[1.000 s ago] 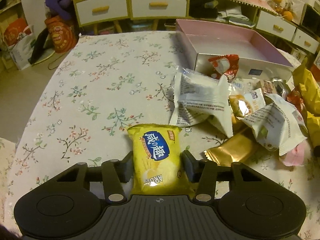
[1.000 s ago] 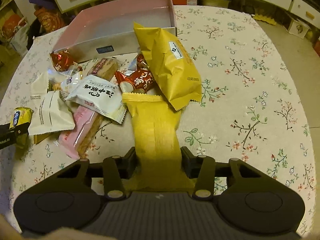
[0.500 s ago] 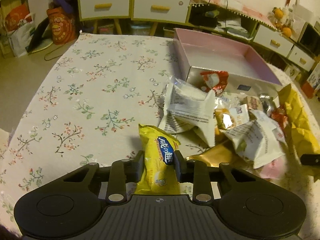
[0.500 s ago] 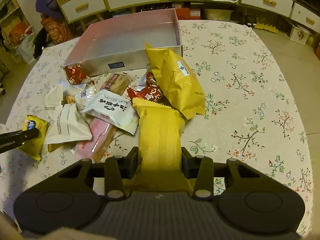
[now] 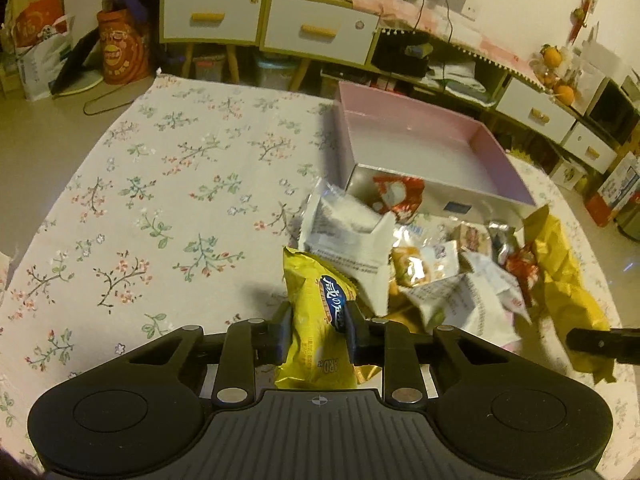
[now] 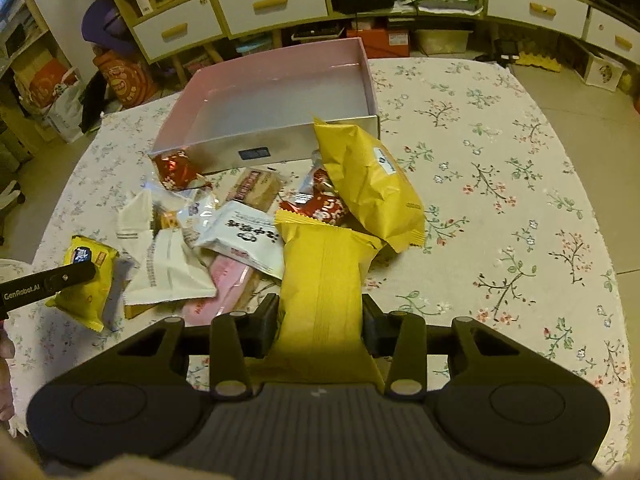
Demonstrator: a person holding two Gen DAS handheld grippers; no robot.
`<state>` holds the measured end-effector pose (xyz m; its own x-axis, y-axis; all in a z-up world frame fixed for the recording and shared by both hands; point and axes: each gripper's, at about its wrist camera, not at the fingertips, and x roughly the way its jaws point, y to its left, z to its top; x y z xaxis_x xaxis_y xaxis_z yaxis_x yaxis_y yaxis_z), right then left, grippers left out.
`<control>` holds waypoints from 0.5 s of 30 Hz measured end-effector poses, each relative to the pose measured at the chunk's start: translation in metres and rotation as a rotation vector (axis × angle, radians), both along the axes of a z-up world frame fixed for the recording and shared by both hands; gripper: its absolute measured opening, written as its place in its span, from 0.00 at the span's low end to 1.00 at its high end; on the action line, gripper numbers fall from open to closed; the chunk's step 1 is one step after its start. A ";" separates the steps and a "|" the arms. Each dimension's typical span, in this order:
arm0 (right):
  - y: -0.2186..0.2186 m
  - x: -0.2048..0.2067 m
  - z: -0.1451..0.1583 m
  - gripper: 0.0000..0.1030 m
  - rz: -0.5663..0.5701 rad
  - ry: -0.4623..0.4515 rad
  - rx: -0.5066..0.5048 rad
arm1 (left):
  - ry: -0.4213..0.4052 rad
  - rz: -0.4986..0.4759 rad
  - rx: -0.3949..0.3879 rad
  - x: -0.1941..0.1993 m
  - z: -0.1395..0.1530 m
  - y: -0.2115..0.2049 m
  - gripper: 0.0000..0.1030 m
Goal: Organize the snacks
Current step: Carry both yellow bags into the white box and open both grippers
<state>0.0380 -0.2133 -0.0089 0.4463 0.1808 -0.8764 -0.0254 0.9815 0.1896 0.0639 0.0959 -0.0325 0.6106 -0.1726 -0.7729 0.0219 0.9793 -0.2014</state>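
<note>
My left gripper [image 5: 318, 322] is shut on a small yellow snack bag with a blue label [image 5: 316, 320] and holds it above the flowered tablecloth; the bag also shows in the right wrist view [image 6: 86, 280]. My right gripper [image 6: 320, 320] is shut on a long plain yellow packet [image 6: 320, 280], lifted off the table. An open pink box [image 5: 420, 152], seen too in the right wrist view [image 6: 280, 96], stands empty behind a pile of loose snacks [image 6: 224, 216].
A big yellow bag [image 6: 368, 180] leans at the box's front right corner. White, red and pink packets lie in the pile. The tablecloth [image 5: 160, 184] spreads left of the pile. Drawers and shelves stand beyond the table.
The left gripper has closed on the small yellow bag and lifted it. The right gripper has risen with the long yellow packet. Both views now sit higher above the table.
</note>
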 end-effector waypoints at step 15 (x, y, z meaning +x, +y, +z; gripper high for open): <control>0.008 0.036 0.037 0.37 0.008 -0.068 0.043 | -0.083 -0.037 -0.044 0.022 0.046 -0.034 0.23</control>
<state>0.0735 -0.2055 0.0280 0.5026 0.2211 -0.8358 -0.0475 0.9723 0.2287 0.0860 0.0622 0.0134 0.6645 -0.2285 -0.7115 0.0761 0.9678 -0.2398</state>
